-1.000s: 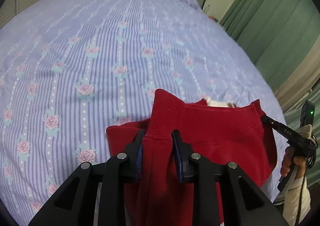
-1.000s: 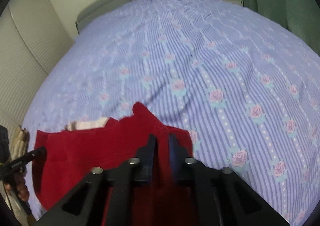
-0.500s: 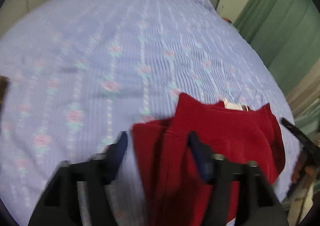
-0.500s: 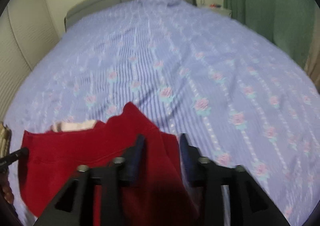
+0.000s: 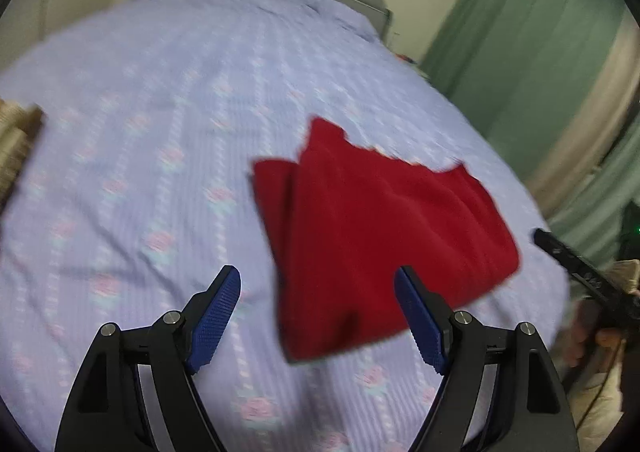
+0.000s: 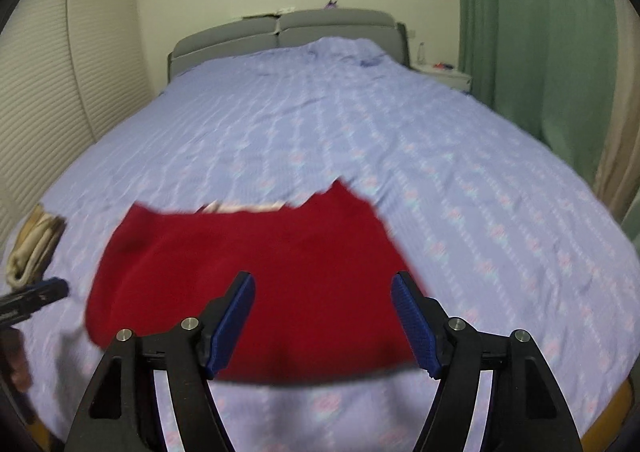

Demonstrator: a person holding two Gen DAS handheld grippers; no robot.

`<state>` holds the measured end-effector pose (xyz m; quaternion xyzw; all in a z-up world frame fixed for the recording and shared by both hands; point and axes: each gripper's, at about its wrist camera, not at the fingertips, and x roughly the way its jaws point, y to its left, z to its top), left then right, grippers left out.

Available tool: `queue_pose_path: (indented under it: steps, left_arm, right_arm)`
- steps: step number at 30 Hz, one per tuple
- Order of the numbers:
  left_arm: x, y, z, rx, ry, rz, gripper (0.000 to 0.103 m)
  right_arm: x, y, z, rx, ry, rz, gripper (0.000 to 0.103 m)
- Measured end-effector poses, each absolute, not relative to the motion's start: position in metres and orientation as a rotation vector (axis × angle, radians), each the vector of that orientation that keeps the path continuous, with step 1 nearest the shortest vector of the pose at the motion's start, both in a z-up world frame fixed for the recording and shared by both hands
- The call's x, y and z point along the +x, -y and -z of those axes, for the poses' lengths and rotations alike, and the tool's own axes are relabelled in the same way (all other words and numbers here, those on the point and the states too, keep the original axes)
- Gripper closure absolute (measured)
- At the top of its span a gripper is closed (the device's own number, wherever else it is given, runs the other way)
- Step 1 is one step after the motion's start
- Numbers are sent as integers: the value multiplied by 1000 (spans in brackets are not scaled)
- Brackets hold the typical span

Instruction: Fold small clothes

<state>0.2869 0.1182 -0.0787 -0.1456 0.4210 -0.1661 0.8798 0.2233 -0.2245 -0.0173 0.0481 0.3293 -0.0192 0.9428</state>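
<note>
One red garment (image 5: 384,228), knit or fleece by the look of its nap, lying folded flat on the bedspread (image 5: 152,156) near the foot of the bed, with a narrower layer showing along its left side in the left wrist view and a strip of pale lining or label (image 6: 244,208) peeking out at the far edge (detail blurred).

Handling, as a judgement: soft, limp and light; it will drape and sag wherever it is not supported, and the layers may slide apart if lifted by one only. Not fragile, not slippery. Best taken at the two near corners or along a thick folded edge, pinching all layers together.

Left gripper (image 5: 318,316): jaws spread wide, holding nothing, hovering above the garment's near left corner.

Right gripper (image 6: 322,322): jaws likewise wide apart and empty, hovering over the near edge of the cloth.

Surroundings: bedspread lilac, striped, with rose motifs; a folded beige item (image 6: 30,248) lies at the bed's left margin, well apart from the garment; grey headboard (image 6: 288,26) beyond; green curtain (image 6: 536,36) to the right.
</note>
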Motion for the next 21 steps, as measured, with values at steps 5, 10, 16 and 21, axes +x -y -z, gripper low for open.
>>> queue_pose_path:
  steps: [5, 10, 16, 21]
  left_arm:
    - [304, -119, 101, -388, -892, 411, 24]
    - [328, -131, 127, -519, -955, 489, 24]
    - [346, -128, 145, -542, -993, 580, 23]
    - [358, -118, 152, -571, -993, 641, 18]
  right_arm:
    - [222, 197, 36, 156, -716, -19, 33]
    - [224, 175, 45, 127, -749, -50, 33]
    - [233, 162, 52, 124, -757, -84, 33]
    - [242, 163, 59, 178, -763, -103, 37]
